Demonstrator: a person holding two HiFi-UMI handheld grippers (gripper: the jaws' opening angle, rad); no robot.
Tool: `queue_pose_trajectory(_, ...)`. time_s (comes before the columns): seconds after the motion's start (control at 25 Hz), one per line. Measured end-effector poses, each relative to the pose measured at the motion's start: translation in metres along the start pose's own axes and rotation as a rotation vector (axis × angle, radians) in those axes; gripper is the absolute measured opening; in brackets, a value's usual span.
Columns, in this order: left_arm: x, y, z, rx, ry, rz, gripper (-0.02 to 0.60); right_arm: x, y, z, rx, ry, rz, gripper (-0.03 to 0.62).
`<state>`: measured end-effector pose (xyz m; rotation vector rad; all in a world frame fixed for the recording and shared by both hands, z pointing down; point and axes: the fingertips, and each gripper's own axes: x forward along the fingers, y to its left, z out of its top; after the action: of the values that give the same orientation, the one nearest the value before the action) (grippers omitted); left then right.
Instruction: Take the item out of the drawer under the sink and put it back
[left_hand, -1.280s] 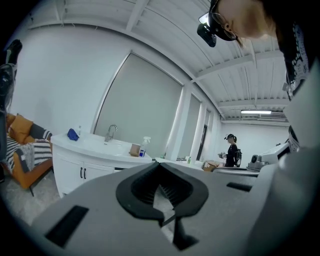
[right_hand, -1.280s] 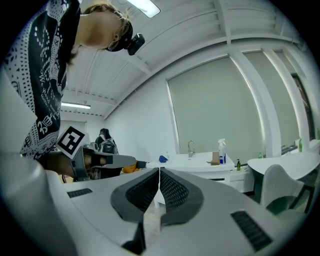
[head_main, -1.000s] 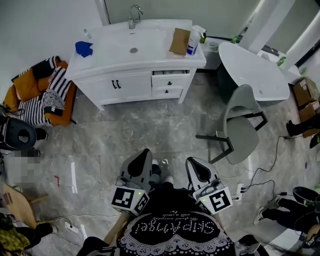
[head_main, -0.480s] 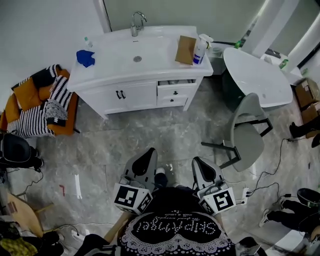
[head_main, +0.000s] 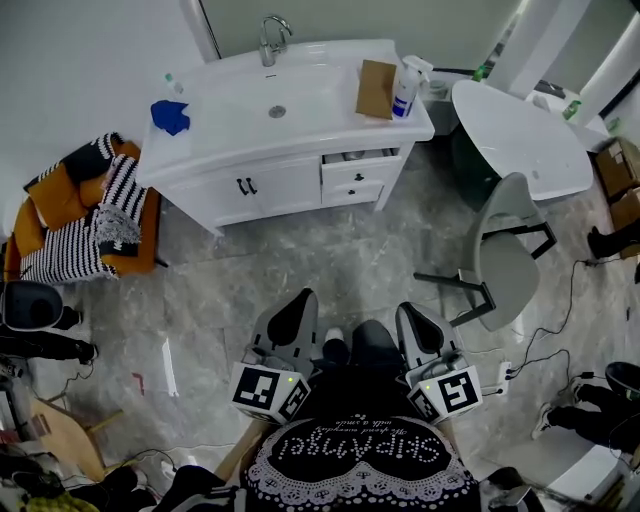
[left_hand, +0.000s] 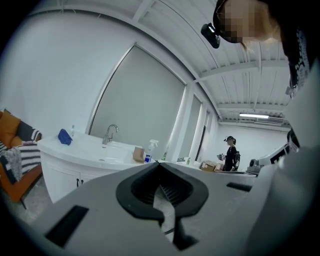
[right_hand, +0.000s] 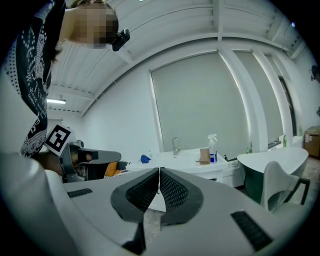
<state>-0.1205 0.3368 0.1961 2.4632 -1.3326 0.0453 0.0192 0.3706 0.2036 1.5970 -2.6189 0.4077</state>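
While left hand-held gripper (head_main: 303, 298) and right hand-held gripper (head_main: 411, 309) hang closed, empty: drawer (head_main: 360, 158) well ahead, under counter (head_main: 225, 125) right end, nearer right.

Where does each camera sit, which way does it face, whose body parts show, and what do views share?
Head view: on the head, facing steeply down at floor and vanity sink; shows left gripper, right gripper, black top.
Left gripper view: on that gripper, facing along shut jaws toward the sink.
Right gripper view: likewise; left gripper shows at left.
Shared: spray bottle, blue cloth.
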Motion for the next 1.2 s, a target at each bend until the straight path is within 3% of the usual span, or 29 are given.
queue_pose_trajectory(0.36,0.012,0.009,0.002,-0.03,0.023,0.023,0.005,0.012,-0.012,0.004,0.021,0.036,-0.009,0.018)
queue_pose_trajectory(0.52,0.038,0.02,0.01,-0.014,-0.021,0.035,0.005,0.037,-0.033,0.011,0.002,0.016,-0.002,0.018)
queue_pose_trajectory(0.76,0.065,0.032,0.018,-0.038,-0.021,0.1,0.005,0.062,-0.066,0.023,-0.031,0.036,0.03,0.018)
queue_pose_trajectory(1.2,0.144,0.037,0.043,-0.045,-0.063,0.125,0.005,0.115,-0.126,0.049,-0.045,0.027,0.086,0.018)
